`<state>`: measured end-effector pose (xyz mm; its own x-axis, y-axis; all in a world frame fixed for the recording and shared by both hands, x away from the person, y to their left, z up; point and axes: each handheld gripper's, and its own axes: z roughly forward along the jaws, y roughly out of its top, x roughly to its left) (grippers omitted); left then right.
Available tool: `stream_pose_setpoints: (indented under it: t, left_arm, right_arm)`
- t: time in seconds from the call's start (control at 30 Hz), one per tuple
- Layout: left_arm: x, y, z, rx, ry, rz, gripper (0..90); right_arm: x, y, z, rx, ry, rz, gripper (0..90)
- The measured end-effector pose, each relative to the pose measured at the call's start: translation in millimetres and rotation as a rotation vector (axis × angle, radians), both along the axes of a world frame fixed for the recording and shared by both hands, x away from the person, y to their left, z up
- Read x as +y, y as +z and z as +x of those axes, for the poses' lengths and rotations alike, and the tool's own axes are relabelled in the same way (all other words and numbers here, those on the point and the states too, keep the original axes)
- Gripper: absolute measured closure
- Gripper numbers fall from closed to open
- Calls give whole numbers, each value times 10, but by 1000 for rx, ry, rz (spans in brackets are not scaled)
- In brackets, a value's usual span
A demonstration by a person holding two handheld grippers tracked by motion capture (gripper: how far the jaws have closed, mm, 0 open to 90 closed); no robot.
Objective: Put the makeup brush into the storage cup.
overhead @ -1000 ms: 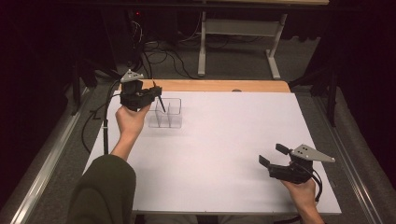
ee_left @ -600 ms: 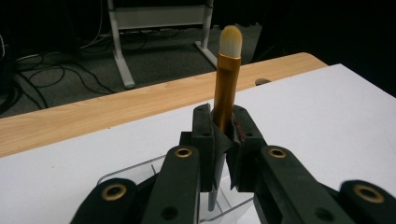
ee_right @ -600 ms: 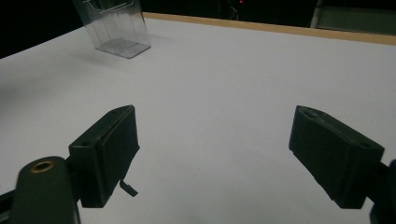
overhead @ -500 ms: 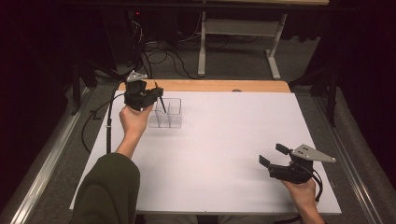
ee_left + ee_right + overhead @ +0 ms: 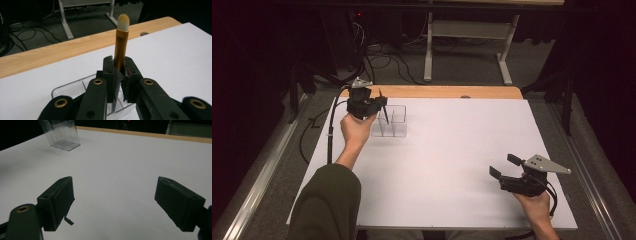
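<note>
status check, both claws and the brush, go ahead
Left claw shut on makeup brush, bristles up, above the clear organizer. Right claw open, empty, over the white tabletop. Nothing in the way.

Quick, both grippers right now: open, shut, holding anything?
Left gripper: shut on the makeup brush, over the clear organizer.
Right gripper: open, holding nothing.
</note>
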<state>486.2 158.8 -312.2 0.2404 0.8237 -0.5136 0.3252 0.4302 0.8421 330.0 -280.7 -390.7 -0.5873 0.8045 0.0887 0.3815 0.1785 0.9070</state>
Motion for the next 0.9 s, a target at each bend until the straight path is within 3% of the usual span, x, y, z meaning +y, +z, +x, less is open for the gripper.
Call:
stream_pose_setpoints:
  t: [0.3,0.6,0.67,0.77,0.9]
  left_arm:
    - [-34,-37,11,12,-17,17,811]
    - [-12,-19,-36,6,11,44,528]
    - [-3,-6,-65,-1,15,50,492]
    - [8,13,-117,-6,9,26,472]
    - [9,21,-190,-21,-10,39,466]
  right_arm:
    - [4,-1,-2,2,-2,-3,170]
    - [5,0,-3,1,-1,-5,171]
    - [5,1,-1,-2,1,-5,171]
    - [8,1,-4,-1,0,-6,171]
    - [6,3,-6,-5,-1,-10,171]
